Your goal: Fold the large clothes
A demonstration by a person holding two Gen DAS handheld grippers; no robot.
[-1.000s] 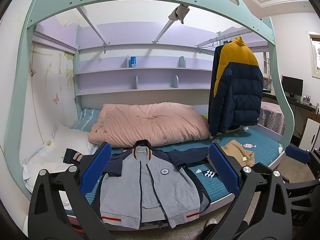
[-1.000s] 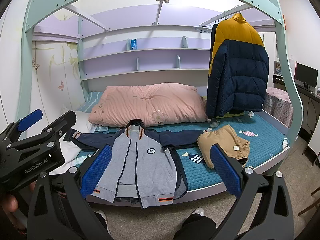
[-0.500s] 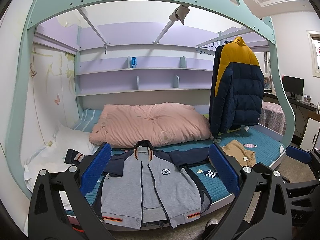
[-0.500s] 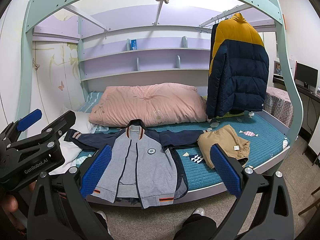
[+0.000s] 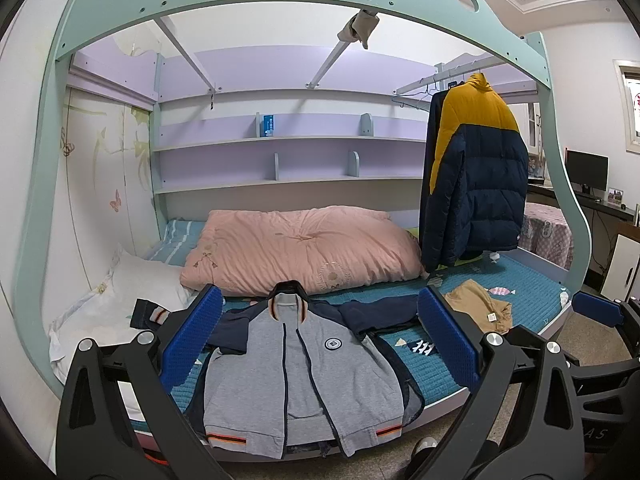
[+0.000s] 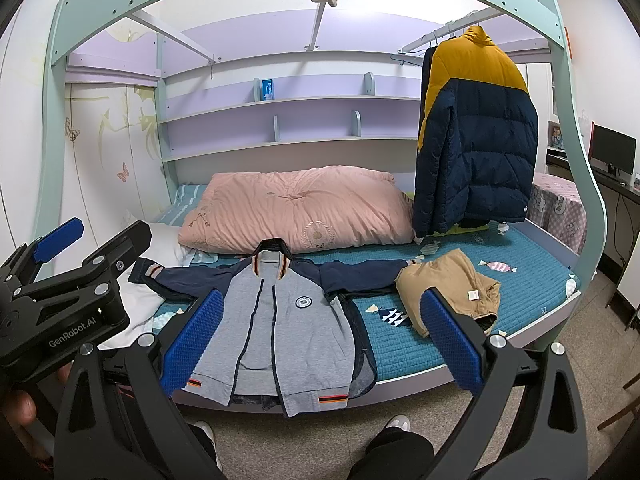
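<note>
Left gripper (image 5: 318,344): black frame, blue ribbed pads, jaws spread wide, nothing between them; held level off the near edge of the bed, pointing across the mattress. In the right wrist view its body shows at the left edge with a hand (image 6: 20,408) partly visible under it.

Right gripper (image 6: 318,344): same build, jaws equally wide and empty; held level beside the left one, off the near edge, above the person's shoes and dark trouser legs.

Grey zip-front jacket with navy sleeves, striped collar and round chest badge (image 6: 280,320): lies flat, front up, zip open, on the teal quilted mattress cover (image 6: 520,276); collar toward the far side, hem overhanging the near edge, both sleeves spread outward left and right. Neither gripper touches it.

Tan crumpled garment with a small white tag (image 6: 448,288): on the mattress just right of the jacket, touching the right sleeve end.

Pink quilted duvet (image 6: 296,212): bunched at the far side, behind the collar.

White pillow (image 5: 140,288): far left of the bed.

Navy and mustard puffer coat (image 6: 476,132): hanging from a rail at the right, over the mattress.

Lilac wall shelves (image 6: 288,120): behind the bed.
</note>
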